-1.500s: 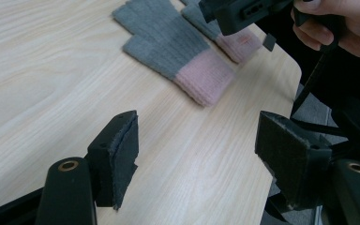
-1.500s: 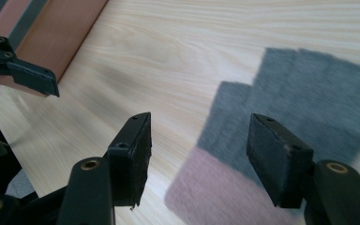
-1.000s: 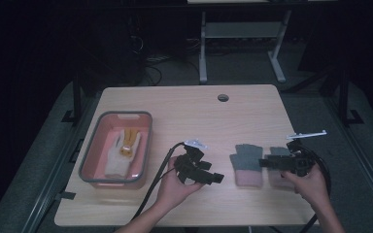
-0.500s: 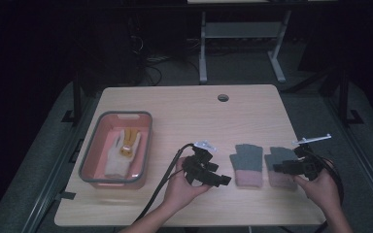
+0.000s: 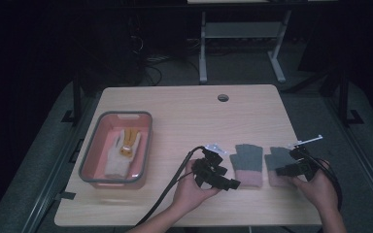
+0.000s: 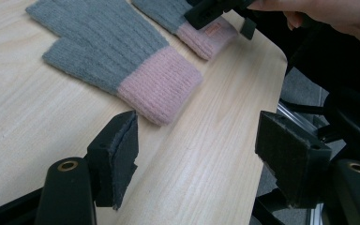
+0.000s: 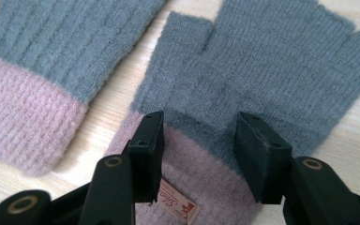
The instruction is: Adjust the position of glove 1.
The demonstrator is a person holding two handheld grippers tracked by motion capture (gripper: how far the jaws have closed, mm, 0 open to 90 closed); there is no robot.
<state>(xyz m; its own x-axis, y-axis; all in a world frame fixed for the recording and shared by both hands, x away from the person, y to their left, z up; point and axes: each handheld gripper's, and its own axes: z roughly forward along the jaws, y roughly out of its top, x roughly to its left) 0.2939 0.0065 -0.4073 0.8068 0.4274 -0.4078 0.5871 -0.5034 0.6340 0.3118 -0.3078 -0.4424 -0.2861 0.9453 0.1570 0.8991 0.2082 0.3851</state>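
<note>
Jaws of right gripper [image 7: 199, 154] just closing over right glove [image 7: 262, 75], lower than before.

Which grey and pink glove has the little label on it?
The right glove, the one under the right gripper. A small label shows on its pink cuff between the jaws. The left glove, near the left gripper, shows none.

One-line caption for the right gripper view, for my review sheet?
Right claw closing over the pink cuff of a grey glove on the table, a second glove alongside.
</note>
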